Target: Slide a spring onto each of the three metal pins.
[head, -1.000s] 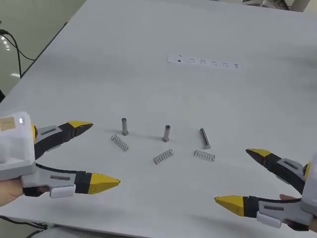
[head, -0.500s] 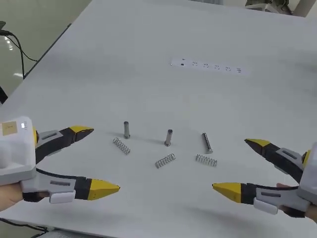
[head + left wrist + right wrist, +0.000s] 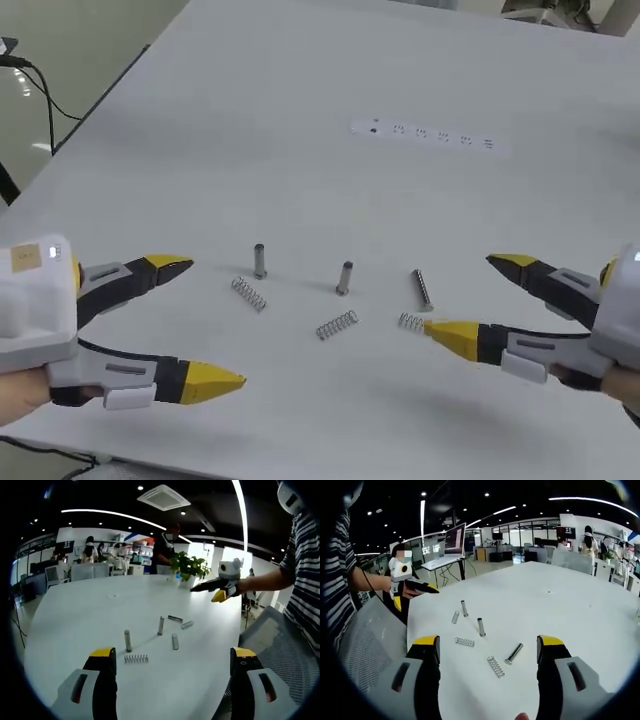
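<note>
Right gripper (image 3: 460, 295), jaws spread wide, has been brought inward within the last second, while the left gripper (image 3: 215, 320) is held equally spread over the table (image 3: 300, 150). The left pin (image 3: 260, 260) and middle pin (image 3: 345, 278) are seen upright and the right pin (image 3: 421, 288) lying flat. The right spring (image 3: 410, 321), unfitted like the others, now lies just beside that gripper's lower tip, so a first pick-up is judged imminent.

On the table (image 3: 300, 120), 3 springs (image 3: 337, 325) lie just before 3 pins (image 3: 345, 277).
</note>
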The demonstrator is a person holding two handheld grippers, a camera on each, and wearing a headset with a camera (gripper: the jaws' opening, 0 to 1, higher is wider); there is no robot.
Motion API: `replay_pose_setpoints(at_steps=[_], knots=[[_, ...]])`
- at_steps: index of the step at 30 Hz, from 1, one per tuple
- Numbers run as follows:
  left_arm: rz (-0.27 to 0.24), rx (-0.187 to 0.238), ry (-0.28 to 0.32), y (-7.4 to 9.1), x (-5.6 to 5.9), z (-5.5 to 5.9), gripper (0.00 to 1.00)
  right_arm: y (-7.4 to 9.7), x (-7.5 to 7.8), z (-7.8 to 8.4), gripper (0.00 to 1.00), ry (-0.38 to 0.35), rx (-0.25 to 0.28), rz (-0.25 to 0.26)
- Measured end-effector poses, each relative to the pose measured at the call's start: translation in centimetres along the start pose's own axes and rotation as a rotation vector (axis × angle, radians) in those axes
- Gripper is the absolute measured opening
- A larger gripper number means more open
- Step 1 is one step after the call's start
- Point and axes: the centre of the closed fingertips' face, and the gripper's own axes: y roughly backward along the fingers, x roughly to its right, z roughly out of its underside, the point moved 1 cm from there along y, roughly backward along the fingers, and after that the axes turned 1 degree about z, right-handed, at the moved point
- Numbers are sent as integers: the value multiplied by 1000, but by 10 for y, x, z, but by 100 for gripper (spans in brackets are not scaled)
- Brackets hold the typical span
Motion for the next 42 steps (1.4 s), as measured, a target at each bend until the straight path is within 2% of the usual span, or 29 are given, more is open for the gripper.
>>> replay_pose_setpoints(at_steps=[2, 3, 6, 9, 13, 16, 17, 20, 21, 23, 24, 25, 30, 32, 33, 37, 42], knots=[[1, 1, 1, 0, 0, 0, 94, -3, 3, -2, 78, -16, -18, 4], [1, 1, 2, 0, 0, 1, 94, -4, 5, 0, 77, -49, -49, 5], [1, 0, 3, 0, 0, 2, 93, -10, 9, -3, 70, -38, -73, 6], [0, 2, 6, 0, 0, 2, 93, -16, 13, -6, 64, -64, -103, 10], [-3, -1, 7, 1, -1, 4, 92, -25, 20, -5, 56, -140, -164, 19], [-4, 4, 12, 2, -1, 4, 92, -31, 30, 1, 48, -186, -242, 53], [-4, 2, 10, 2, -1, 4, 92, -32, 30, 4, 45, -198, -268, 50], [-3, 2, 15, 1, -1, 4, 91, -39, 35, 11, 42, -270, -324, 54], [-3, -2, 18, 1, -1, 5, 91, -43, 38, 11, 39, -264, -327, 53], [-5, -4, 16, 2, -2, 6, 91, -44, 40, 17, 36, -297, -375, 68], [-6, -4, 17, 2, -2, 7, 91, -49, 41, 17, 36, -299, -369, 58], [-7, -3, 20, 2, -2, 7, 91, -49, 43, 20, 35, -319, -391, 68], [-17, 2, 30, 3, -4, 8, 91, -59, 51, 28, 31, -335, -438, 96], [-14, 0, 33, 3, -4, 8, 91, -60, 52, 40, 30, -329, -505, 93], [-14, 0, 33, 3, -4, 9, 91, -61, 54, 46, 30, -328, -534, 110], [-11, -1, 37, 2, -3, 10, 91, -68, 54, 53, 28, -347, -543, 111], [-13, -1, 45, 2, -4, 11, 91, -75, 56, 56, 27, -346, -566, 142]])
